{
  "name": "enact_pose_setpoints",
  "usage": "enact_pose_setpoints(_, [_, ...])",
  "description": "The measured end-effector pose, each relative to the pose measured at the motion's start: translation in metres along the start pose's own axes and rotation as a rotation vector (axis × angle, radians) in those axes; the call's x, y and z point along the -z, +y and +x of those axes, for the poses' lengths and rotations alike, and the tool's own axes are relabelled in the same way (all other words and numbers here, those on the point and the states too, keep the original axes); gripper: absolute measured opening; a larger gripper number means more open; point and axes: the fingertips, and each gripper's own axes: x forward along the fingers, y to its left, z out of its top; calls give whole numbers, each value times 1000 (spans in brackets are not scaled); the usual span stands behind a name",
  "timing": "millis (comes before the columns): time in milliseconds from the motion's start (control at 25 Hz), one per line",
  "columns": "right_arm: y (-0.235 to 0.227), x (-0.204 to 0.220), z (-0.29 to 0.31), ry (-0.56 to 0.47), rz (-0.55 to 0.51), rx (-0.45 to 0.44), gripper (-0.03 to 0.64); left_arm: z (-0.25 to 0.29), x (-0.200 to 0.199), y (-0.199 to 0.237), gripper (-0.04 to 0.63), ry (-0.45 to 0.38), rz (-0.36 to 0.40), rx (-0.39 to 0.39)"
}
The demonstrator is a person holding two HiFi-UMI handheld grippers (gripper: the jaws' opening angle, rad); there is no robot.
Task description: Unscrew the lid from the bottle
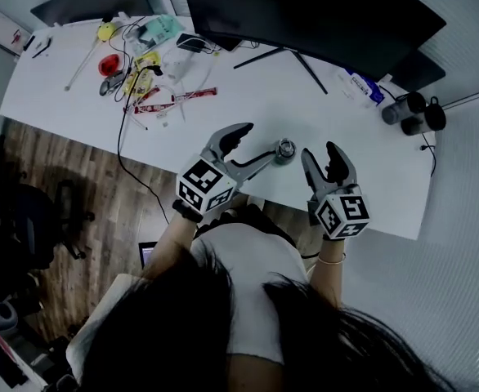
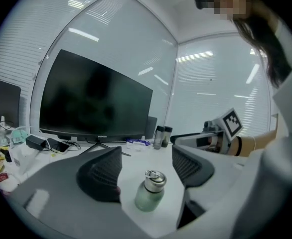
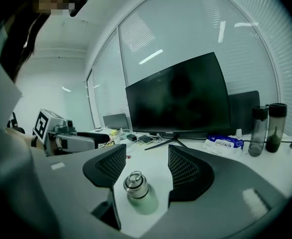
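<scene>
A small pale-green bottle (image 1: 284, 150) with a metal screw lid (image 2: 155, 178) and a ring on top stands upright on the white desk (image 1: 76, 96), near its front edge. My left gripper (image 1: 260, 141) comes at it from the left and stands open. In the left gripper view the bottle (image 2: 150, 195) sits low between the jaws, and neither pad touches it. My right gripper (image 1: 320, 152) is just right of the bottle, also open. In the right gripper view the bottle (image 3: 138, 194) and its lid (image 3: 133, 180) stand free between the jaws of that gripper (image 3: 147, 164).
A large dark monitor (image 1: 305, 15) on a thin stand spans the back of the desk. Cables, packets and small tools (image 1: 141, 64) clutter the far left. Two dark drinking bottles (image 1: 413, 113) stand at the far right, with a blue-white wipes packet (image 1: 362, 84) beside them.
</scene>
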Motion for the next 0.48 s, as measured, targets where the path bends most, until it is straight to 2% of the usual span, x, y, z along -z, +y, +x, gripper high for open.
enact_pose_setpoints(280, [-20,-8,27,21,-12,-87,238,27,-3,8,345,-3,-11,-21])
enact_pose_setpoints(480, [-24,-9,34,31,4,-106,241,34,0,4,364,9,3,24])
